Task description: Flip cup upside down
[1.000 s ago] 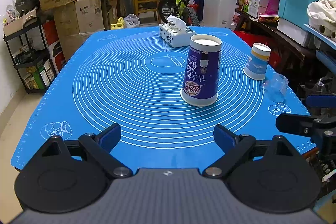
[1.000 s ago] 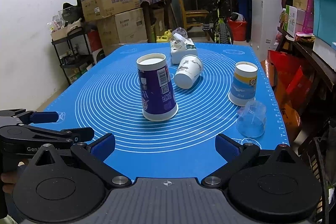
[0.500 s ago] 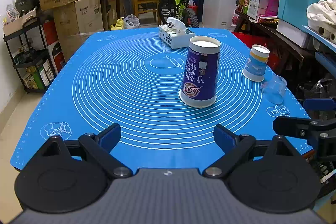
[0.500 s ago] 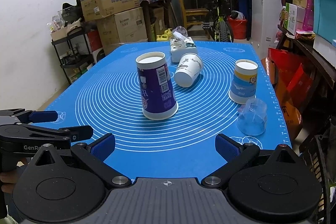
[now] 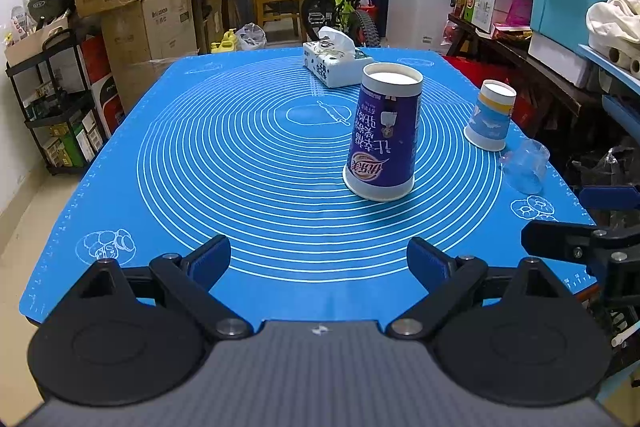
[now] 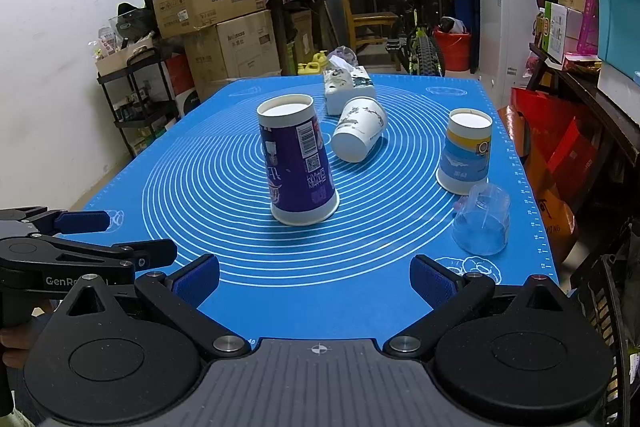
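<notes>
1. While both grippers sit back at the near edge of the mat [image 5: 240, 155], the purple cup [image 5: 383, 135] stands upside down on it, wide rim down, base up, right of mat centre
2. Left gripper [image 5: 320, 259]: jaws wide apart, nothing between the pads, well short of the purple cup
3. Right gripper [image 6: 316, 279]: jaws also spread wide, holding nothing, cup well ahead and slightly left of its centreline
4. Right view: white cup [image 6: 359, 134] lies on its side just behind the purple cup, base end toward the camera; cannot tell if they touch. Left view: hidden behind the purple cup
5. Blue cup [image 6: 466, 151] stands inverted near the right edge of the mat, apart from the purple one
6. Clear cup [image 6: 482, 219] sits mouth down just in front of the blue cup, close to the mat's right edge
7. Tissue box [image 5: 334, 63] at the far side of the mat, behind the cups
8. Each gripper shows in the other's view at the frame edge, off the near corners of the mat
</notes>
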{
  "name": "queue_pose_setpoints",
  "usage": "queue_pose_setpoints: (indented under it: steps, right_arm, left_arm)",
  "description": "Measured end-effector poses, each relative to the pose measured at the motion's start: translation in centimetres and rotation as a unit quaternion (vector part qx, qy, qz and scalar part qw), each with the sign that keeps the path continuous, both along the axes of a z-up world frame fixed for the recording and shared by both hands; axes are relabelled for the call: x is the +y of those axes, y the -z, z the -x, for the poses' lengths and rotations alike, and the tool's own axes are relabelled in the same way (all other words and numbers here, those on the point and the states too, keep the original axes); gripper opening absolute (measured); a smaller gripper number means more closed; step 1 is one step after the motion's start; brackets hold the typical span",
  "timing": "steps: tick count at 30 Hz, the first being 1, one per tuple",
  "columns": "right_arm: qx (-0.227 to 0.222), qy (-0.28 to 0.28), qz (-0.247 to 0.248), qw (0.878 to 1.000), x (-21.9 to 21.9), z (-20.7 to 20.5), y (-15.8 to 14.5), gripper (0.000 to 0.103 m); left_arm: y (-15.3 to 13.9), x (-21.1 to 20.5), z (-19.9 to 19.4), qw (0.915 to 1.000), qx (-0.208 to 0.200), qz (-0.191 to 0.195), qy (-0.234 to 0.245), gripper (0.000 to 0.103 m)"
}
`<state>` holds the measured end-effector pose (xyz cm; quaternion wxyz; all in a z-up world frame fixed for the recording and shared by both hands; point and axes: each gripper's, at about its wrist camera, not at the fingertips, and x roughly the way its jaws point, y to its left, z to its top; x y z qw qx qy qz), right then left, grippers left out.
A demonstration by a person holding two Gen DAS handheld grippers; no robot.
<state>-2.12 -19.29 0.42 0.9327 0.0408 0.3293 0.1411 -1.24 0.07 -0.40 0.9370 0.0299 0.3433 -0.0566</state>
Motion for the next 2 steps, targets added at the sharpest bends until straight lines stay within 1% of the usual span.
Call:
queue_pose_setpoints:
  steps: [2]
  right_arm:
    - [0.0,0.0,0.0,1.0,0.02,-0.01,0.02,0.101]
  left_arm:
    - [0.07,0.01,-0.04,1.0,0.0,-0.002,-0.001,0.095]
